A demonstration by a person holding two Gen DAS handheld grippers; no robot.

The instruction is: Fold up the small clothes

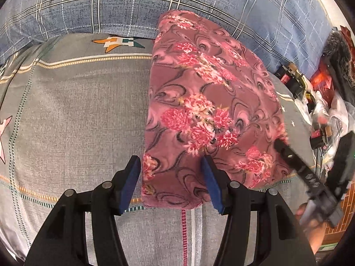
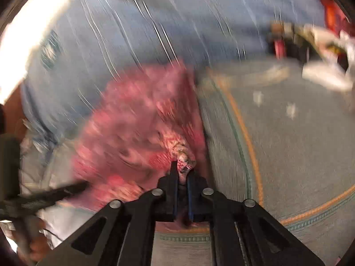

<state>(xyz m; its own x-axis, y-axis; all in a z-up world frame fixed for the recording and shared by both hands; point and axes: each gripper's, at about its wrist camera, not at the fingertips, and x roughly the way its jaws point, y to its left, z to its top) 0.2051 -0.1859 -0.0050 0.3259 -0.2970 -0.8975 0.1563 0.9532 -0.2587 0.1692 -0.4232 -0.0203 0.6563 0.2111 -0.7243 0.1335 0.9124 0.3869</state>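
garment: pink floral cloth (image 1: 206, 110), folded into a long strip, lying on my grey star-print bedsheet (image 1: 77, 110); far end reaches the blue plaid bedding (image 1: 111, 6) at the back edge
left gripper (image 1: 170, 184): mine, jaws partly apart, straddling the near-left corner of the cloth, pads not pressing it
right gripper (image 2: 182, 174): mine, jaws pinched narrow on a bunched bit of the cloth's near-right edge; view blurred
clutter (image 1: 321, 93): packets and bags off the bed's right edge

Folded garment (image 1: 206, 102) on bedsheet (image 1: 77, 110); quilt (image 1: 111, 6) behind; clutter (image 1: 321, 102) right.
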